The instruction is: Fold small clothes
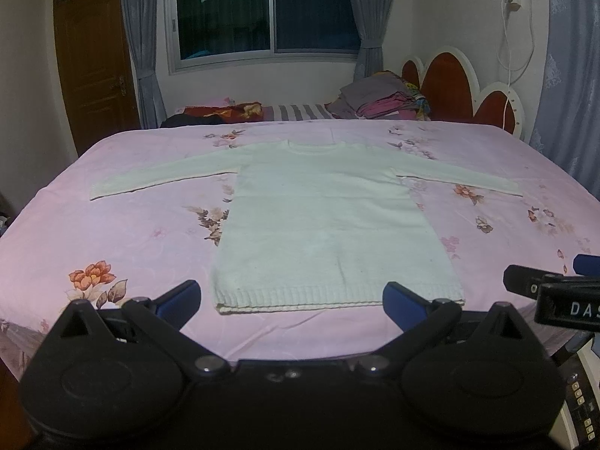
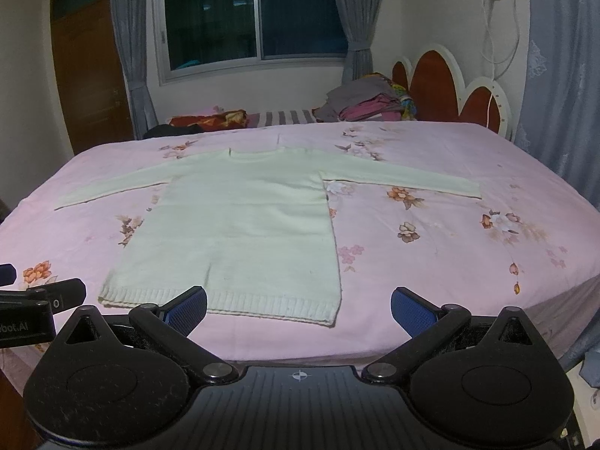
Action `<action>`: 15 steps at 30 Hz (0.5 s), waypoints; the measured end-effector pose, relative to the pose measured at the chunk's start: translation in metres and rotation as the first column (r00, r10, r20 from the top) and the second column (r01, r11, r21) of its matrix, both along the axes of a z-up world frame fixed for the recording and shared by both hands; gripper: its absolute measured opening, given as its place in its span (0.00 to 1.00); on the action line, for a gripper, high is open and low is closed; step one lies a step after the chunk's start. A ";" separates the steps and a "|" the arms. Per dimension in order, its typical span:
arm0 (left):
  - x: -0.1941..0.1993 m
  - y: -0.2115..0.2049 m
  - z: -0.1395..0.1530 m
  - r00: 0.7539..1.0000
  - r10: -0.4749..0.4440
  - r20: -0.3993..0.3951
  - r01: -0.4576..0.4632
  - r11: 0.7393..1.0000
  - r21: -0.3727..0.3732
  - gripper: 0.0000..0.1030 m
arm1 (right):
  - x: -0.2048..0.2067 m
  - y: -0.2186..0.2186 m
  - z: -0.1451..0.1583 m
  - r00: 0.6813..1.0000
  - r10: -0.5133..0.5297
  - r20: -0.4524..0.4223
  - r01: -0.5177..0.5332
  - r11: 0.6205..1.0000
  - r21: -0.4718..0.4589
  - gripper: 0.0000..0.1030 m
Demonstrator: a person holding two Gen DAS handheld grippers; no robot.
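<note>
A pale white knitted sweater [image 1: 322, 217] [image 2: 240, 225] lies flat on the pink flowered bed sheet [image 1: 131, 232] [image 2: 431, 262], both sleeves spread sideways and its ribbed hem nearest me. My left gripper [image 1: 292, 303] stands open just short of the hem, holding nothing. My right gripper [image 2: 298, 309] is open too, near the hem's right corner, with nothing between its blue pads [image 2: 410, 311]. In the left wrist view the right gripper [image 1: 551, 285] shows at the right edge; the left one [image 2: 41, 296] shows at the left edge of the right wrist view.
A pile of folded clothes [image 1: 378, 99] [image 2: 367, 103] sits at the far side by the red and white headboard [image 1: 461, 82]. Beyond the bed are a window with grey curtains [image 1: 262, 15], a wooden door [image 1: 93, 60] at left, and a white cable [image 1: 506, 37] on the wall.
</note>
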State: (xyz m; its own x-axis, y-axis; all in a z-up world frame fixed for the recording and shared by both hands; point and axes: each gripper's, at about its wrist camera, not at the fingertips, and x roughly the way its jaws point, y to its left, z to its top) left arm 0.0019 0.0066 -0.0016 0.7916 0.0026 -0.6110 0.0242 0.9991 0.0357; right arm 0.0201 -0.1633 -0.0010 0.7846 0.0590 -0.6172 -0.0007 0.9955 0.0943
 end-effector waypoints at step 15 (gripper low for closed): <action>0.001 0.001 -0.002 1.000 0.006 -0.001 -0.006 1.000 -0.013 1.00 | 0.002 0.001 0.001 1.000 0.004 0.001 -0.004 1.000 -0.018 1.00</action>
State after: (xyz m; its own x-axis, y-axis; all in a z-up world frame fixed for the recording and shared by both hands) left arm 0.0027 0.0079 -0.0035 0.7910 -0.0006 -0.6118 0.0183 0.9996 0.0227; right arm 0.0221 -0.1622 0.0000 0.7850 0.0508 -0.6174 -0.0048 0.9971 0.0760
